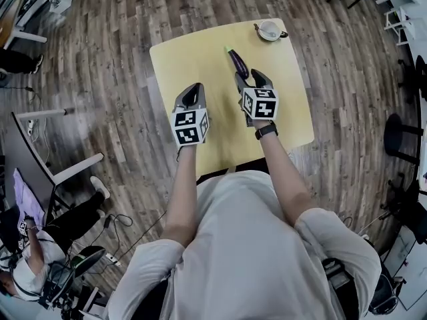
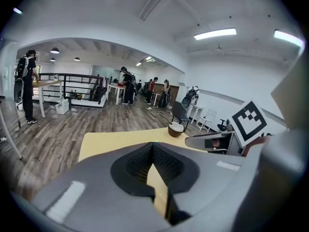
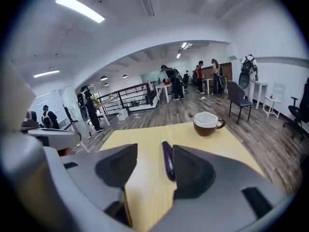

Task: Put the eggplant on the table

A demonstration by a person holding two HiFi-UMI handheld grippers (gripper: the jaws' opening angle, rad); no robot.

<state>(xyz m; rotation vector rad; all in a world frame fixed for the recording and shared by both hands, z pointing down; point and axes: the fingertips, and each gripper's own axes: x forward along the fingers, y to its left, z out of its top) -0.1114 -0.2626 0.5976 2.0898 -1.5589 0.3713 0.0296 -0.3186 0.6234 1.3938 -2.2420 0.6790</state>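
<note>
A slim dark purple eggplant [image 1: 237, 61] with a green stem end lies flat on the yellow table [image 1: 193, 52]. My right gripper [image 1: 252, 79] hovers just behind it, open wide, with nothing pressed between the pads. In the right gripper view the eggplant [image 3: 168, 161] shows in the gap of my right gripper [image 3: 155, 151], close to the right-hand jaw and lying on the tabletop. My left gripper [image 1: 192, 92] hangs over the table's left half, away from the eggplant. In the left gripper view my left gripper [image 2: 152, 146] is shut, tips together, holding nothing.
A brown cup [image 1: 270, 30] with a white inside stands at the table's far right corner. Wooden floor surrounds the table. A person's legs and a desk are at the left, black chairs at the right. People stand at desks far across the room.
</note>
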